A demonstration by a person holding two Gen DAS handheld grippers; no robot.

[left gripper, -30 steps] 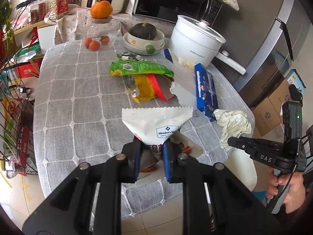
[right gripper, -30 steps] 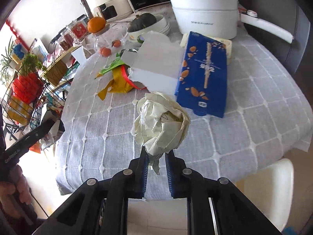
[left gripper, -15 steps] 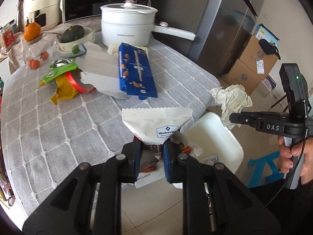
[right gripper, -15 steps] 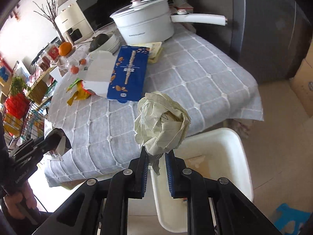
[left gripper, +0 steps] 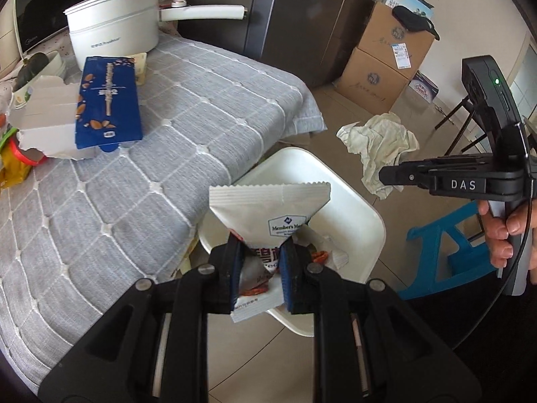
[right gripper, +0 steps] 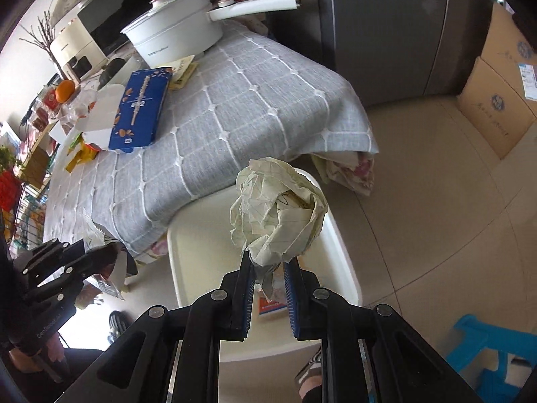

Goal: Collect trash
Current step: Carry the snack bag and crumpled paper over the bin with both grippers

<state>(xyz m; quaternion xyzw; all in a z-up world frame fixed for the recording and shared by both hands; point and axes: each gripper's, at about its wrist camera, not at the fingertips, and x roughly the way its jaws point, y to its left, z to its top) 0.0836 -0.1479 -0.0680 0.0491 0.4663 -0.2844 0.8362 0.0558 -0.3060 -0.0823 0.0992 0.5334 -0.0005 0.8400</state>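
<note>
- My left claw (left gripper: 260, 270) has its jaws pinched narrow on the lower end of a white snack wrapper (left gripper: 268, 211); the wrapper fans upward ahead of the claw, gripped low, I judge, so it falls free the moment I let go.
- Well off to the left of that claw, on the grey-clothed surface (left gripper: 134, 174), lie a blue box (left gripper: 107, 100) and a torn white carton (left gripper: 43, 124), with a white pot (left gripper: 114, 23) beyond them. These look like the trash still to fetch, apart from the pot.
- Directly under and just ahead of the left claw sits the white bin (left gripper: 355, 208), on the floor against the surface's edge. I judge it stands there so a short swing off the cloth reaches it. Some scraps already lie inside it.
- To the right of the left claw hangs a crumpled paper ball (right gripper: 278, 215), clamped at its lower tail by my right claw (right gripper: 267, 277), jaws nearly closed on it.
- From the right wrist view, the bin's rim (right gripper: 339, 245) lies below that ball, so both pieces are poised over the opening, not yet dropped.
- Further right of the right claw stand a blue stool (right gripper: 486, 346) and cardboard boxes (right gripper: 496, 100) on the floor.
</note>
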